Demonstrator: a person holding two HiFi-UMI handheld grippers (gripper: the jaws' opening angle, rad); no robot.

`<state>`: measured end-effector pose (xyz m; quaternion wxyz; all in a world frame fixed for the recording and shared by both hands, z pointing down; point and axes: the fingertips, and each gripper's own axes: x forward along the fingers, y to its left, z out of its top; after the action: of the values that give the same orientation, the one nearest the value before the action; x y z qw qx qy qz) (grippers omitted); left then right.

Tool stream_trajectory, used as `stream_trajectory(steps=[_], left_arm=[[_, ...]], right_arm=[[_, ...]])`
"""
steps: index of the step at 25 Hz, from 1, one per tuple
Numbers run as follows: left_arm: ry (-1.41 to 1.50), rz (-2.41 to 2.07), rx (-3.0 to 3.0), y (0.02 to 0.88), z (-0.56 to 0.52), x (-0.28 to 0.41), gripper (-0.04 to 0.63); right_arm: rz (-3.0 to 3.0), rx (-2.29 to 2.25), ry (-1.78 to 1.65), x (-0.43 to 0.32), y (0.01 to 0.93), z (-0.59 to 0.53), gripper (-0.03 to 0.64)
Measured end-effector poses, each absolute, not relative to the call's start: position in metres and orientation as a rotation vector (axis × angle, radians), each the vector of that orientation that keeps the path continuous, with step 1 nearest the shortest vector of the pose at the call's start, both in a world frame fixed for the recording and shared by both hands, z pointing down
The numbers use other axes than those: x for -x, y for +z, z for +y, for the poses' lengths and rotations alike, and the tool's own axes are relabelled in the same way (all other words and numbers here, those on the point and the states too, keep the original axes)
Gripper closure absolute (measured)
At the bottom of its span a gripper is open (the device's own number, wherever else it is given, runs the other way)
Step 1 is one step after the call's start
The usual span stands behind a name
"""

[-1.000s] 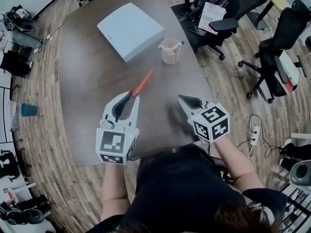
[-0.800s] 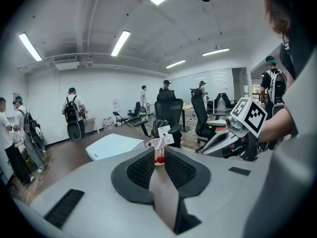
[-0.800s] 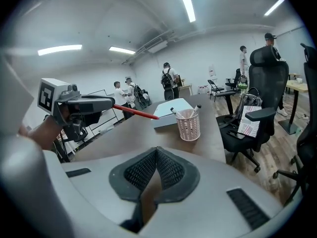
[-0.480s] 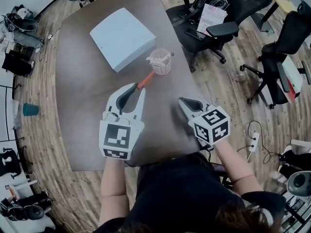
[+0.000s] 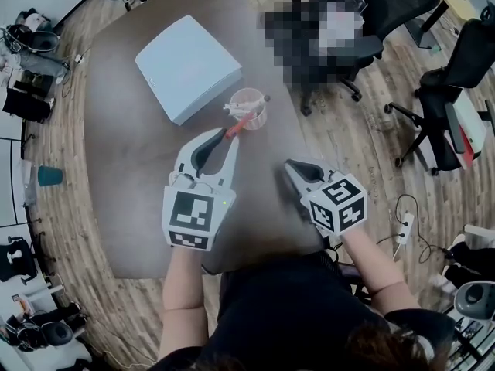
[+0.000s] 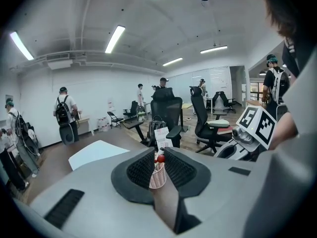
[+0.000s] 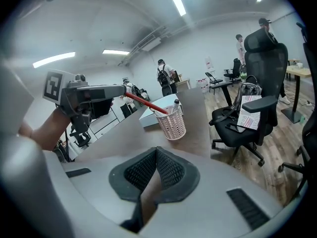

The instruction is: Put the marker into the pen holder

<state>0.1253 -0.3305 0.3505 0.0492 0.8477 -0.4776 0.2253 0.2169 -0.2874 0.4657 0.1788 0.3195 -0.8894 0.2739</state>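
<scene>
A red marker (image 5: 237, 125) sticks out forward from my left gripper (image 5: 227, 134), which is shut on its near end. The marker's far end reaches the rim of the pink mesh pen holder (image 5: 248, 107), which stands upright on the table with other pens in it. In the left gripper view the marker's red end (image 6: 159, 158) shows between the jaws, with the pen holder (image 6: 157, 176) right behind it. My right gripper (image 5: 293, 166) hovers near the table's right edge, shut and holding nothing. Its view shows the pen holder (image 7: 171, 123), the slanted marker (image 7: 142, 101) and the left gripper (image 7: 94, 94).
A flat white box (image 5: 188, 68) lies on the dark table (image 5: 124, 168) behind the holder. Office chairs (image 5: 452, 91) stand on the wood floor to the right, close to the table's edge. People stand far back in the room.
My left gripper has carried the marker forward and to the right, from bare table up to the pen holder's rim. The right gripper has shifted only slightly.
</scene>
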Motion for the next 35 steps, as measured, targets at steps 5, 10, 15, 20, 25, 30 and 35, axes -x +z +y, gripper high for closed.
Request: stream_trajectory(steps=[5, 10, 15, 20, 25, 30, 35], left_arm=[[0.706, -1.446, -2.545, 0.373, -0.346, -0.13, 0.518], [0.715, -1.439, -2.515, 0.392, -0.358, -0.131, 0.518], [0.738, -1.429, -2.486, 0.408, -0.364, -0.133, 0.515], [0.771, -1.442, -2.467, 0.418, -0.367, -0.134, 0.509], [0.733, -1.439, -2.471, 0.418, -0.365, -0.135, 0.473], [0.705, -1.456, -2.481, 0.41, -0.359, -0.134, 0.477], [0.667, -1.486, -2.449, 0.408, -0.342, -0.116, 0.514]], right_arm=[[-2.502, -0.901, 0.799, -0.222, 0.475, -0.293, 0.598], [-2.491, -0.891, 0.814, -0.222, 0.482, -0.297, 0.598], [-2.487, -0.883, 0.829, -0.224, 0.485, -0.296, 0.598], [-2.475, -0.88, 0.844, -0.227, 0.491, -0.294, 0.598], [-2.48, -0.882, 0.844, -0.225, 0.491, -0.292, 0.598], [-2.483, -0.883, 0.831, -0.224, 0.488, -0.288, 0.598], [-2.484, -0.899, 0.809, -0.218, 0.482, -0.282, 0.598]])
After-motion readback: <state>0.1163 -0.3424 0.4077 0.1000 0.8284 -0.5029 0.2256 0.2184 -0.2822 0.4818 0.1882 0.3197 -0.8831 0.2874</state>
